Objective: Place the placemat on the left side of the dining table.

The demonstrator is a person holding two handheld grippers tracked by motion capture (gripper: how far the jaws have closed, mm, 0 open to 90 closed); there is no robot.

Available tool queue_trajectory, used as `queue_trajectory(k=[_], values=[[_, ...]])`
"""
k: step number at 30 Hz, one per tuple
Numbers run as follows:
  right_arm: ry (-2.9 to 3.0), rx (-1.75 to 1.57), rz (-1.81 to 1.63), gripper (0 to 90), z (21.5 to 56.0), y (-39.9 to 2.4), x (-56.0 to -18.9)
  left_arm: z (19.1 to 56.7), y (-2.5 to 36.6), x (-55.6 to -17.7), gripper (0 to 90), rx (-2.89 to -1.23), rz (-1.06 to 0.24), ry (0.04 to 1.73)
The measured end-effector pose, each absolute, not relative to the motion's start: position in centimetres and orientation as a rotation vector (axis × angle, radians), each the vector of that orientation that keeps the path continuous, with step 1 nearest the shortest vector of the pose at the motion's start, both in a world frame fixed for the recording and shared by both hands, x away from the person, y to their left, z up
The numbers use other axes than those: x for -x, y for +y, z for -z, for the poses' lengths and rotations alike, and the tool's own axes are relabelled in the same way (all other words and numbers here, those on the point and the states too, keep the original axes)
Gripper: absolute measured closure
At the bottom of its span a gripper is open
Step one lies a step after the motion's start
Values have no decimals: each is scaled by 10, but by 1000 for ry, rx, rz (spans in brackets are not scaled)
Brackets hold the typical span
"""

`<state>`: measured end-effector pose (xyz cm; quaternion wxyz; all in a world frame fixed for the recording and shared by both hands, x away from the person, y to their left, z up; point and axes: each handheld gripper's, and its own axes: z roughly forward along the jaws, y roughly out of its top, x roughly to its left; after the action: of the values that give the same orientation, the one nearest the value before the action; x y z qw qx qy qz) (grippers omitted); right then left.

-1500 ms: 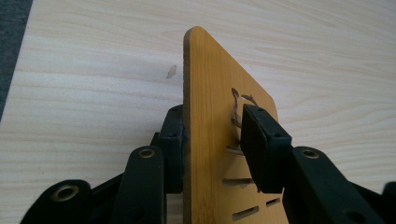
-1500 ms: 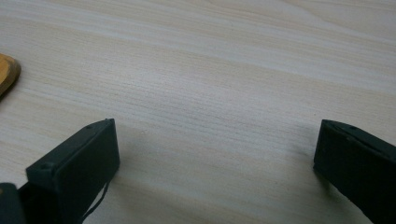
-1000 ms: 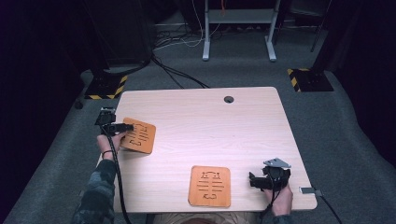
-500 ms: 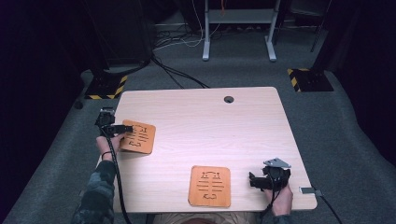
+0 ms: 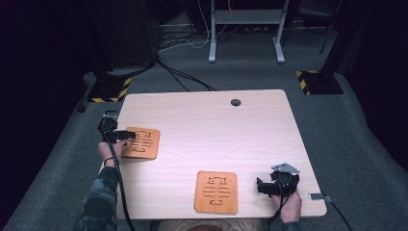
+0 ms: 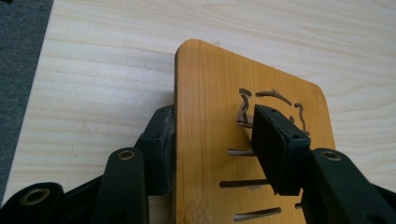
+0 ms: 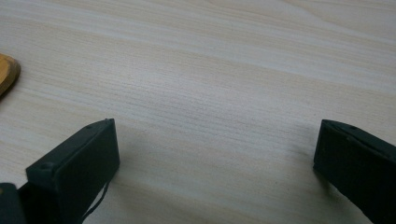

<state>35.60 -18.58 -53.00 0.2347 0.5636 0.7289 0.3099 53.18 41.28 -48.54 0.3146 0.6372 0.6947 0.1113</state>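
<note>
A wooden board (image 5: 143, 144) with cut-out slots lies at the table's left edge. My left gripper (image 5: 126, 135) reaches over its near-left corner. In the left gripper view the board (image 6: 210, 79) passes between the jaws. One jaw sits under its left edge and the other pad (image 6: 273, 149) stands a little off its top face, so the left gripper (image 6: 212, 116) is open around it. A second, matching board (image 5: 216, 191) lies near the front edge. My right gripper (image 5: 261, 186) rests just to its right, open, with bare table between the jaws (image 7: 215, 140). A corner of that board (image 7: 7, 72) shows at the far left.
The pale wooden table (image 5: 216, 120) has a cable hole (image 5: 235, 102) near its far edge. Grey carpet, cables and a desk frame (image 5: 245, 29) lie beyond. Yellow-black striped bases (image 5: 315, 82) stand on the floor at both sides.
</note>
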Motion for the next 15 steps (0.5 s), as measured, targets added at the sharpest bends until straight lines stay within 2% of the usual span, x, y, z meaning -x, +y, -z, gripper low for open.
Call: queue_trajectory(k=[9, 13, 15], values=[[2000, -1546, -850, 0, 530, -186, -356, 491, 414, -533, 504, -1672, -277, 1833], [2000, -1547, -850, 0, 530, -186, -356, 496, 413, -532, 533, -1695, -328, 1845], [2000, -1547, -851, 0, 530, -186, -356, 501, 416, -532, 521, -1693, -303, 1860]])
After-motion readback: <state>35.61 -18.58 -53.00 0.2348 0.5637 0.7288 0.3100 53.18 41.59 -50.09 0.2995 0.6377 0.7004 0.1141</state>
